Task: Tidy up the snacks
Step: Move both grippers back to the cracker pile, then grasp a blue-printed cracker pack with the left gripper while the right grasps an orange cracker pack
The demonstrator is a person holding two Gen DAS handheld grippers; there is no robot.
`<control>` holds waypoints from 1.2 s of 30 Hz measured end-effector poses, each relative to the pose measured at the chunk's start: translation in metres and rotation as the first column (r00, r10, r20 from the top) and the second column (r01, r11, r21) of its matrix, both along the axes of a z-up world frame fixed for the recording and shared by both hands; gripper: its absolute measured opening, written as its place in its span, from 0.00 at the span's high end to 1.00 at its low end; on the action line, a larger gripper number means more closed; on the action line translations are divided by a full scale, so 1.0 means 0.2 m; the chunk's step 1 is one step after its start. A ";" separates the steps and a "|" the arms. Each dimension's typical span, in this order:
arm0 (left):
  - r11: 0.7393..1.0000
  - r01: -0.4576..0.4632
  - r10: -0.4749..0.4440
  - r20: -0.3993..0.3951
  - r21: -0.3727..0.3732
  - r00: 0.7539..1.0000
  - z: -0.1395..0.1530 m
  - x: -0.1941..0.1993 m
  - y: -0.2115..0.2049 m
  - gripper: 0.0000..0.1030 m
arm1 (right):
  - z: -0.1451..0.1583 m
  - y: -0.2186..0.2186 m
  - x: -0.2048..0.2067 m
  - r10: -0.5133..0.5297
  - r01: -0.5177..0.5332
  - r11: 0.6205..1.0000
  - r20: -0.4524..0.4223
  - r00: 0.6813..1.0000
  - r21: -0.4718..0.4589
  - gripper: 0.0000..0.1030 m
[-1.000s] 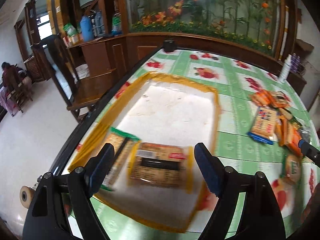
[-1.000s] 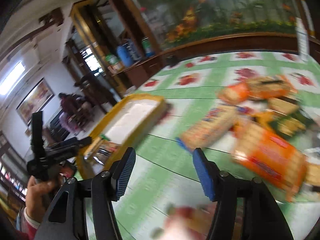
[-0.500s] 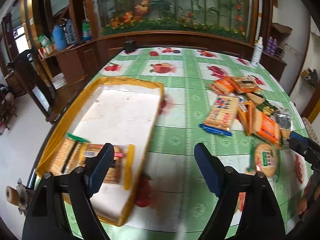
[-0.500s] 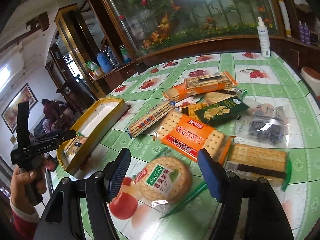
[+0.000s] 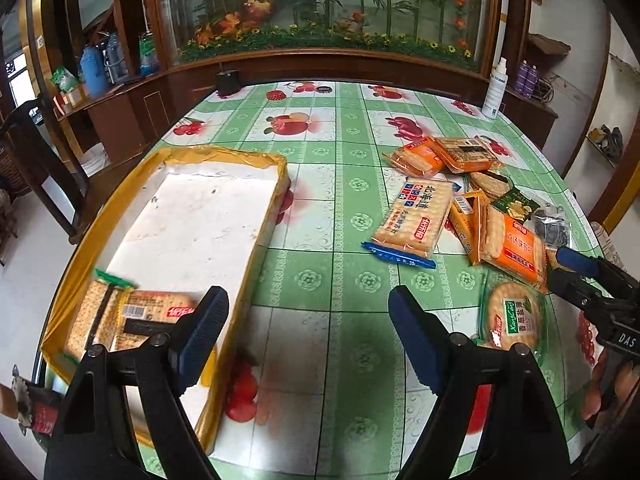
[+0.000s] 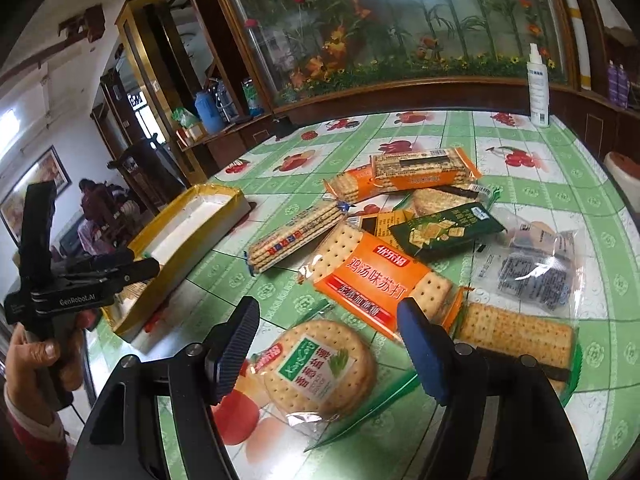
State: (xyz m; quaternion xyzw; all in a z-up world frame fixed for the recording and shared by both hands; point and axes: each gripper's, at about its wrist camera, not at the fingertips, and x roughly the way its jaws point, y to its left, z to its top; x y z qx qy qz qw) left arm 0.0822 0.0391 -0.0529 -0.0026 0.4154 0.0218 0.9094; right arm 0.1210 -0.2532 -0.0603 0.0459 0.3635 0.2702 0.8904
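Wood-panelled room with a planted glass case

The long glass-fronted case of artificial flowers (image 5: 328,8) spans dark wooden cabinets (image 5: 132,116); pale floor (image 5: 28,248), perhaps tiled.

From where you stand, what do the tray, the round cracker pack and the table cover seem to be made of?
Tray: probably foam or card with a matte white floor; its rim is wrapped in wrinkled, shiny yellow tape.
Round cracker pack: clear glossy plastic film; the crackers show through and the edges catch glare.
Table cover: likely printed vinyl or oilcloth; it lies smooth with a faint sheen over the green checks and fruit print.
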 end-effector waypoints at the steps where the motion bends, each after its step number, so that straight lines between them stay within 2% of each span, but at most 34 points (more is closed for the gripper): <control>1: 1.000 0.006 -0.006 -0.002 0.000 1.000 0.00 0.02 -0.01 0.20 | 0.00 0.01 0.01 0.005 -0.005 1.000 0.007 1.000 -0.012 0.25; 13: 0.994 0.104 -0.103 -0.013 0.031 0.995 -0.03 0.14 -0.15 0.20 | -0.01 0.12 0.14 0.133 -0.119 0.971 0.058 0.989 -0.207 0.22; 21: 0.982 0.162 -0.158 -0.045 0.098 0.986 -0.06 0.26 -0.24 0.20 | -0.07 0.19 0.22 0.191 -0.165 0.931 0.052 0.980 -0.326 0.20; 26: 0.965 0.248 -0.242 -0.076 0.091 0.967 -0.07 0.35 -0.34 0.20 | -0.10 0.19 0.26 0.211 -0.188 0.924 0.033 0.977 -0.334 0.20; 30: 0.949 0.295 -0.285 -0.096 0.115 0.954 -0.10 0.39 -0.42 0.20 | -0.11 0.18 0.27 0.222 -0.203 0.928 0.026 0.975 -0.312 0.19; 36: 0.938 0.319 -0.303 -0.124 0.133 0.945 -0.15 0.45 -0.46 0.20 | -0.13 0.16 0.29 0.222 -0.208 0.930 0.013 0.975 -0.303 0.19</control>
